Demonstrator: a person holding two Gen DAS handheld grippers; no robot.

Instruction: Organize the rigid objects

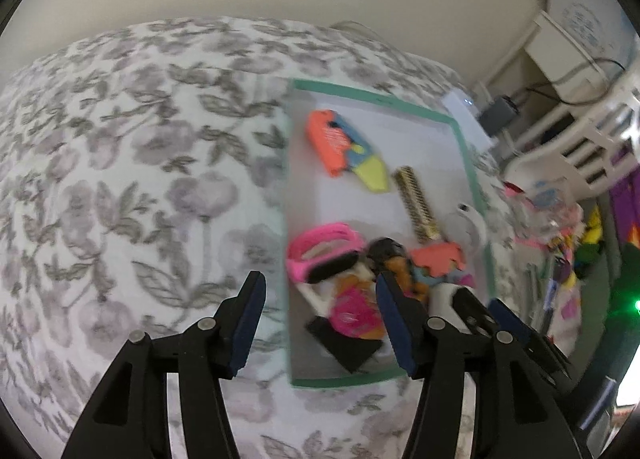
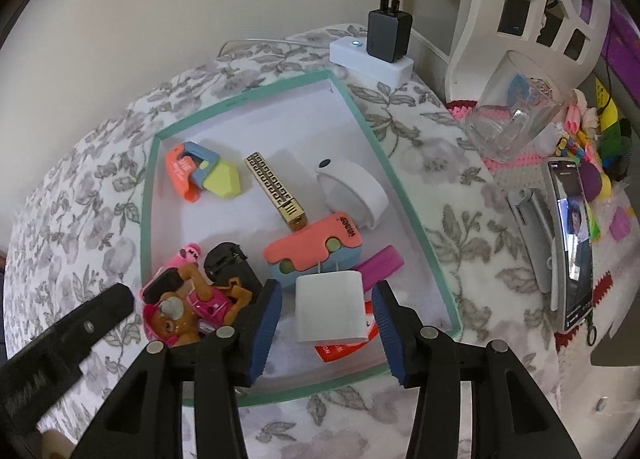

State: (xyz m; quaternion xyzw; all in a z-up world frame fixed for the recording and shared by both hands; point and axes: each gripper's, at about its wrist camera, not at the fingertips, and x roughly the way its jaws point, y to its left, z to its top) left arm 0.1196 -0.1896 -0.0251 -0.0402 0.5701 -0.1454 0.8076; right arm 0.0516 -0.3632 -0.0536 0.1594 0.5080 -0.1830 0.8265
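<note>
Nearest the right wrist camera, the right gripper (image 2: 326,323) stands part open over the near end of the green-rimmed tray (image 2: 416,227); a white plug adapter (image 2: 330,307) lies between its blue pads with a gap on either side, so nothing is held. The left gripper (image 1: 320,323) hangs over the tray's near left edge, also part open and empty, with the floral bedspread (image 1: 120,179) showing between its fingers.

Just beyond the pads, the near left corner of the tray is crowded: a brown and pink toy figure (image 2: 188,307), a pink band (image 1: 320,247) and a black piece (image 2: 230,263) touch one another. An orange card (image 2: 344,347) lies partly under the adapter. Further in sit a coral and blue toy (image 2: 312,247), with a magenta tube (image 2: 380,263) beside it. Past those lie a gold patterned bar (image 2: 276,191), a white round device (image 2: 352,191) and, in the far left corner, an orange, blue and yellow toy (image 2: 204,175).

All the small rigid things I can make out already lie inside the tray, so the gathering looks largely done. What seems left is tidying the heap at the near end, since the far part of the tray is bare
</note>
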